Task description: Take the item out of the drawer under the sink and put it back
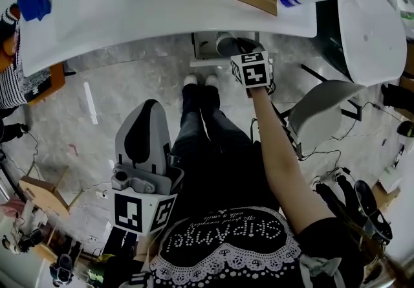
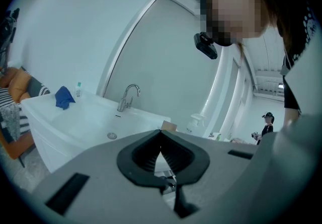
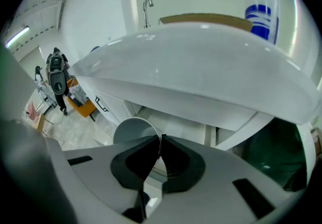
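We hold the right gripper (image 1: 242,47) out ahead of us, at upper centre of the head view, just below the front edge of the sink (image 1: 162,15). Its jaws are narrowed almost together on the thin rim of a pale cup (image 3: 132,130), one pad inside the wall and one outside. A rim pinch of this kind suits a light, open vessel, and the downward tilt of the gripper lets the cup hang from the jaws.

In the head view the cup (image 1: 228,43) shows as a round shape just left of the marker cube, directly beside the open drawer (image 1: 204,44) under the sink. We judge it to be clear of the drawer, though we cannot tell whether its base touches anything.

The left gripper (image 1: 147,104) waits at lower left, close to our body and well apart from the drawer. In its own view the left gripper's (image 2: 161,135) jaws are closed together with nothing between them, so it plays no part in this step.
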Tool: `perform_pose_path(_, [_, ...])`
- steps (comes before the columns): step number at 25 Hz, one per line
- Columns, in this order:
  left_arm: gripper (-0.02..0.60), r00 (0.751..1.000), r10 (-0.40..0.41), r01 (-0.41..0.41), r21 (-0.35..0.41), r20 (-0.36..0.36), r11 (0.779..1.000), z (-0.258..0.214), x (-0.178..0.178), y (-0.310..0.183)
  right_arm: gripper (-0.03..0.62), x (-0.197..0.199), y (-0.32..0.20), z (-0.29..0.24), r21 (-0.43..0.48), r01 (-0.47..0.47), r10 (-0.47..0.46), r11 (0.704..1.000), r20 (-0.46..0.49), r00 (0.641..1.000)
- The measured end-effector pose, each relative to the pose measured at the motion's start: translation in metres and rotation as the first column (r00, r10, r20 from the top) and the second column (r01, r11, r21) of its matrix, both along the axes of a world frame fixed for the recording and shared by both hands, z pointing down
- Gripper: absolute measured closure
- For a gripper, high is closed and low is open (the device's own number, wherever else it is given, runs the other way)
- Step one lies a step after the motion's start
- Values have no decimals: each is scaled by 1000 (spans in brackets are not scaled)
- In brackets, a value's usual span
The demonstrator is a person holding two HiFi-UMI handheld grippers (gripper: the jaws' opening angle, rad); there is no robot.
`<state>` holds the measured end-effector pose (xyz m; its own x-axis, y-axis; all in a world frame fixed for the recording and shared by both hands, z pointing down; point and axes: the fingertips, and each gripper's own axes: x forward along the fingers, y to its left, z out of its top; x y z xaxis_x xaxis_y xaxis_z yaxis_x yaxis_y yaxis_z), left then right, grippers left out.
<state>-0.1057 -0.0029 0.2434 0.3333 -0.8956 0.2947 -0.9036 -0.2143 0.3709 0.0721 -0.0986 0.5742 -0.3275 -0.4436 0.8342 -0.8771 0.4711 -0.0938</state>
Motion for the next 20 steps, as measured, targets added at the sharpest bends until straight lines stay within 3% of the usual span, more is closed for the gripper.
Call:
perform_pose_path(11, [577,990,136,-129,136,-42,982,-30,8,10,565,1,20,-66,119,-135,123,984,105,987])
perform_pose_path(20, [577,985,170,-164,162,-24,973,-41,4,13,565,-5,38,-147,257,-183,130,949,212,969])
